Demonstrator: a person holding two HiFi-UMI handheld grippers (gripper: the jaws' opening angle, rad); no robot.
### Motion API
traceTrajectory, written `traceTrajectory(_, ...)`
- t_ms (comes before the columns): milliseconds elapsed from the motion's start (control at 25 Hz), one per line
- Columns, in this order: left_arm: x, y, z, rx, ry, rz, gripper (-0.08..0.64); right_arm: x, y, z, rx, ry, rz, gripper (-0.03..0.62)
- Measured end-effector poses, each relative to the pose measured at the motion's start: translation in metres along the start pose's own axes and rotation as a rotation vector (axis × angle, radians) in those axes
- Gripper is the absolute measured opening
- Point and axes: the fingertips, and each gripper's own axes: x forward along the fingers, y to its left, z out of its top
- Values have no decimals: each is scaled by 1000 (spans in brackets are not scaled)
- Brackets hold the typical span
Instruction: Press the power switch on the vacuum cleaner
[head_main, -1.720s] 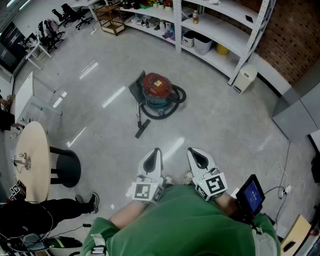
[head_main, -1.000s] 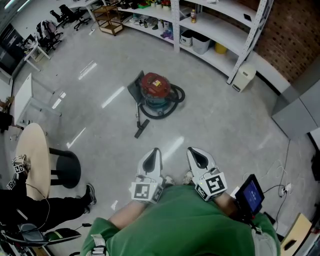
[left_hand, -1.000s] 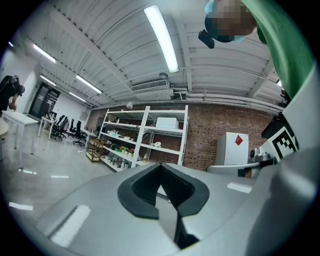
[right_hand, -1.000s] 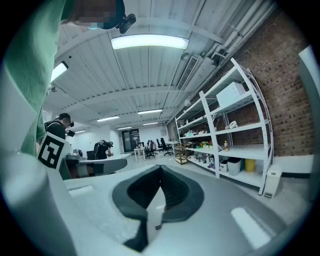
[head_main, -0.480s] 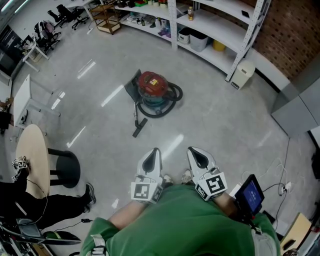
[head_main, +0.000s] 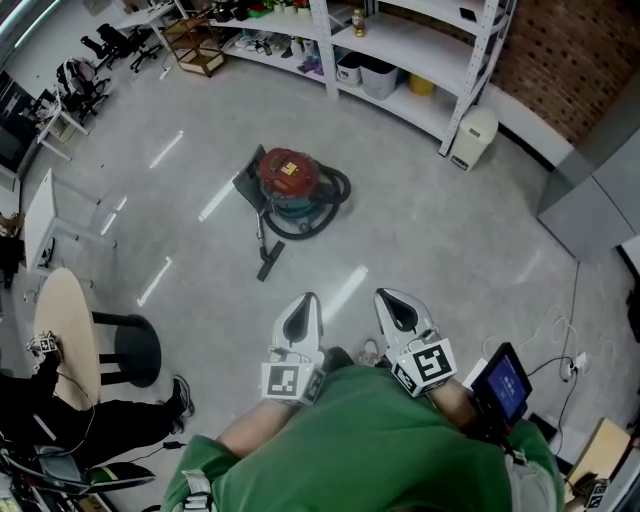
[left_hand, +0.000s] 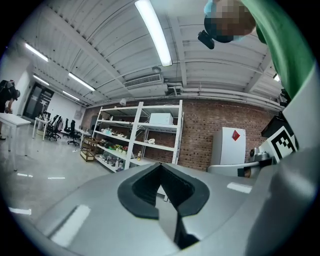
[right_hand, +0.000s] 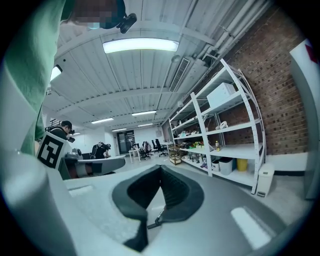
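Note:
The vacuum cleaner is a red-topped canister with a teal base, standing on the grey floor far ahead of me. A black hose coils round it, and its wand ends in a floor nozzle. My left gripper and right gripper are held close to my green-sleeved body, pointing forward, well short of the vacuum. Both are shut with nothing between the pads. In the left gripper view the left gripper faces shelving. The right gripper faces the open room in its own view.
White metal shelving runs along the back before a brick wall, with a small white bin at its foot. A round table, a black stool and a seated person's legs are at left. Cables lie at right.
The head view has shifted, so the vacuum cleaner now sits a little further left in it. Both grippers keep the same place and stay shut.

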Motion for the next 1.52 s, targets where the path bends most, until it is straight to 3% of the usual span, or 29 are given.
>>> traceTrajectory(520, 54, -24, -13, -1, 25, -81, 8, -6, -57, -1, 16, -12, -103, 0)
traceTrajectory(920, 143, -30, -12, -17, 30, -143, 8, 33, -124, 13, 27, -5, -160, 0)
traceTrajectory(1520, 261, 35, -1, -77, -7, -94, 8, 144, -189, 53, -52, 33, -141, 0)
